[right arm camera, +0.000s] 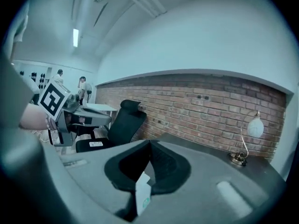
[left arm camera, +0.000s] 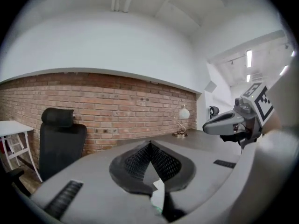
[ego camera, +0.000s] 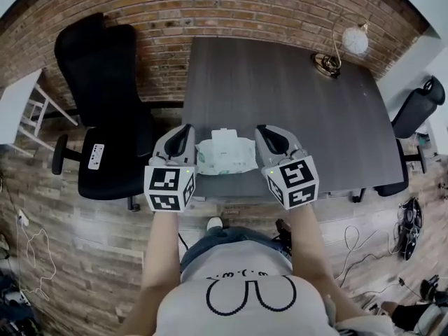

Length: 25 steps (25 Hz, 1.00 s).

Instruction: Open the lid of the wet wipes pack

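The white wet wipes pack [ego camera: 225, 154] hangs between my two grippers above the near edge of the dark table [ego camera: 280, 82]. Its lid faces up and looks closed. My left gripper [ego camera: 186, 133] is shut on the pack's left edge, and my right gripper [ego camera: 269, 133] is shut on its right edge. In the left gripper view the jaws [left arm camera: 150, 146] meet, with a white sliver of the pack [left arm camera: 159, 197] low between them. The right gripper view shows the same: shut jaws [right arm camera: 150, 143] and a white sliver of the pack [right arm camera: 142, 195]. Both grippers point roughly level toward the brick wall.
A lamp with a round white shade [ego camera: 343, 47] stands at the table's far right corner. A black office chair [ego camera: 105, 117] is left of the table and another one [ego camera: 416, 110] is at its right. A white table [ego camera: 17, 103] is at far left. Cables lie on the floor.
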Tool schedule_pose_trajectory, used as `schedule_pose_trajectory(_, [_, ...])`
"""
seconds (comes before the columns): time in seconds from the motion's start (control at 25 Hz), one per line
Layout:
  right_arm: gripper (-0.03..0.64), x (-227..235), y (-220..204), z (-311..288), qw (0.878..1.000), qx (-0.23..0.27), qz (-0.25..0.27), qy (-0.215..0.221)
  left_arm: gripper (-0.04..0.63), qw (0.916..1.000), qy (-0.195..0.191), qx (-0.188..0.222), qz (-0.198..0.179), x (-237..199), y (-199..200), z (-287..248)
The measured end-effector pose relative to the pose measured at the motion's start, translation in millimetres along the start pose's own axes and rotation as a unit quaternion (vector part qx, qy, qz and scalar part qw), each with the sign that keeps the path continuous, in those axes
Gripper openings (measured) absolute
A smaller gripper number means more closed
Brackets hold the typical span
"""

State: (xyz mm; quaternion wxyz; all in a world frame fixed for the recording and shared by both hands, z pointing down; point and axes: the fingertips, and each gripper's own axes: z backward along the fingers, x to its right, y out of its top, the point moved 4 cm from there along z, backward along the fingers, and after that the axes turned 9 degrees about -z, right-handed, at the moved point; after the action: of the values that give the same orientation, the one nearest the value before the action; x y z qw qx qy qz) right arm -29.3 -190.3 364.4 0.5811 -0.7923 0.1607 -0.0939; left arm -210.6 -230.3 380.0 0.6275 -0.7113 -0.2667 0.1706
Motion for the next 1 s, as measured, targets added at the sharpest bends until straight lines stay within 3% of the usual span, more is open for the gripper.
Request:
schedule_pose_trajectory(0.36, [-0.003,4,48,38,0.998,0.064,0.017,-0.001,-0.002,0.996,0.039,0.064,-0.049,2,66,25])
schedule_pose_trajectory(1.0, [-0.003,11,61,53,0.995,0.091,0.026,-0.003,-0.002,0.9914,0.051,0.091,-0.079,12,91,35])
